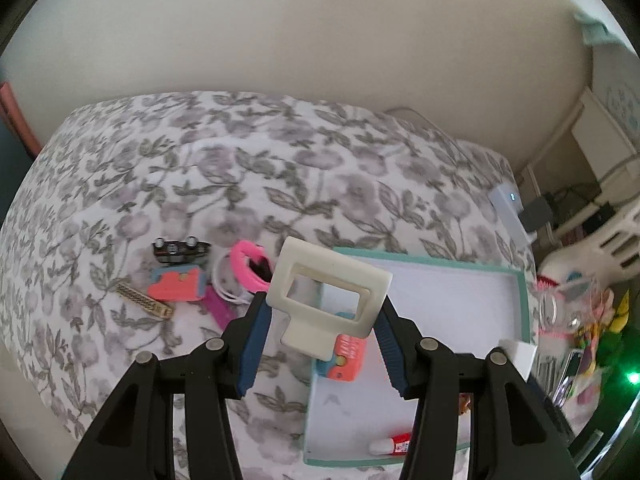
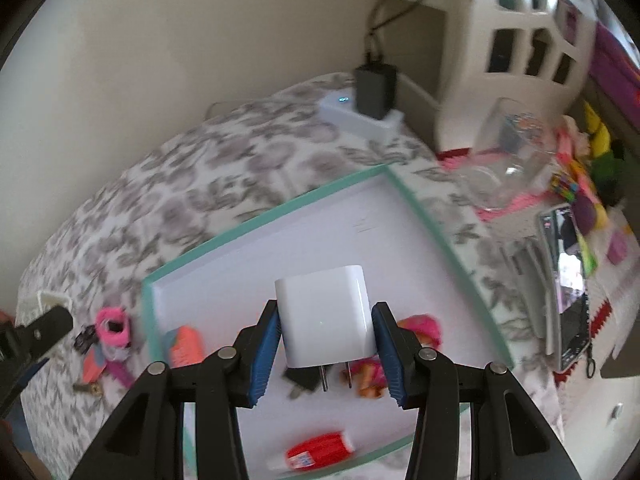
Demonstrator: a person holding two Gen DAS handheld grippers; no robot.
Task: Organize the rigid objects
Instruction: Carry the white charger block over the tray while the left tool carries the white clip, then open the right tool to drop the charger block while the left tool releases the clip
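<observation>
Left gripper (image 1: 322, 312): clamped on a cream plastic frame piece (image 1: 328, 294), blue pads against its two sides, carried above the near-left corner of the tray (image 1: 524, 300).
Left pose: pointing steeply down at the bed, fingers splayed about the frame, which sits tilted between them.
Loose pile: left of the tray on the floral bedspread (image 1: 280, 160) lie a black clip (image 1: 180, 250), a coral block (image 1: 176, 284), a pink ring (image 1: 248, 266) and a brass connector (image 1: 144, 300), not yet sorted.
Right gripper (image 2: 326, 340): closed on a white charger plug (image 2: 326, 316), prongs toward the camera, hanging over the tray's middle.
Right pose: also angled steeply down, the left gripper's finger visible at its far left.
Tray contents: a coral toy (image 2: 186, 344), a red glue tube (image 2: 316, 450), a pink-orange figure (image 2: 420, 330).
Risk, left: the frame is gripped only at its edges and skewed, so it may twist out.
Risk, right: releasing from this height may make the smooth plug bounce onto the items below.
</observation>
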